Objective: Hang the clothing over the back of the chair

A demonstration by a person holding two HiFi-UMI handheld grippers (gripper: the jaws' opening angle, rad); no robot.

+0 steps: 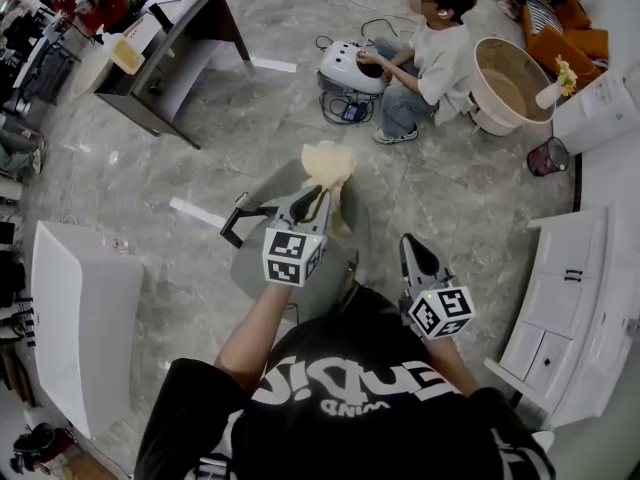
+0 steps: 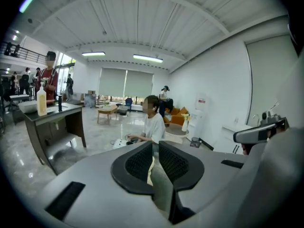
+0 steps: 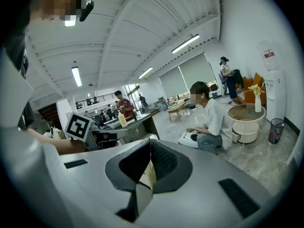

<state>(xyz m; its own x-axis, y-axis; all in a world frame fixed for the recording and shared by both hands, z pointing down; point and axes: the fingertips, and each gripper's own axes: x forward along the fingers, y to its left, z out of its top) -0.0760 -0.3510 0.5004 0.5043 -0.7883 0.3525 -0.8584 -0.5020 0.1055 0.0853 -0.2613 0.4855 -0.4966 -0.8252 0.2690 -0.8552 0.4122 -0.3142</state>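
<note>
The pale yellow clothing (image 1: pixel 328 163) is bunched at the tips of my left gripper (image 1: pixel 318 190), with a tail hanging down along its right side over the grey chair (image 1: pixel 265 268). In the left gripper view the cloth (image 2: pixel 150 170) sits pinched in the narrow slit of the left gripper (image 2: pixel 155 148). My right gripper (image 1: pixel 408 240) hovers to the right of the chair, its jaws together and no cloth at its tips. In the right gripper view the clothing (image 3: pixel 149 172) shows only through the slit of the right gripper (image 3: pixel 151 146), which points toward it.
The chair's black armrest (image 1: pixel 240 223) sticks out to the left. A person (image 1: pixel 435 58) sits on the floor beyond by a white device (image 1: pixel 350 66) and a round tub table (image 1: pixel 510 83). A desk (image 1: pixel 170 53) stands far left, white cabinets (image 1: pixel 565 298) right, a white box (image 1: pixel 80 318) left.
</note>
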